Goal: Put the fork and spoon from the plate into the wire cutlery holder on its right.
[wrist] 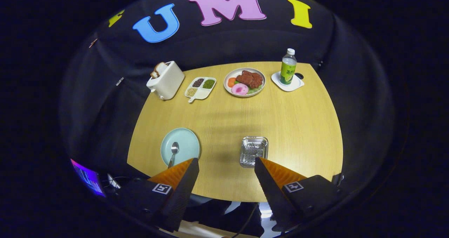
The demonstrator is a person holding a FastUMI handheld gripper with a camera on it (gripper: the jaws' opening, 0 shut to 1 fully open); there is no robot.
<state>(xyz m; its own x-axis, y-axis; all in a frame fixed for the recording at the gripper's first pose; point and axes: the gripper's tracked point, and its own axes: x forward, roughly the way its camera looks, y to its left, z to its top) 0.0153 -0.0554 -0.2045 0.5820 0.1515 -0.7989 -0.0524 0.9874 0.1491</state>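
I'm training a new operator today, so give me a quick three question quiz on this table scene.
1. True or false: the hand-held gripper is shut on the spoon.
2. What stands on the white coaster at the table's far side? A) toaster B) bottle C) cup
3. Fill in: the spoon lies on the pale blue ____.

Key: 1 false, its fingers are open and hold nothing, above the near table edge. 2 B, the bottle. 3 plate, left of the wire cutlery holder.
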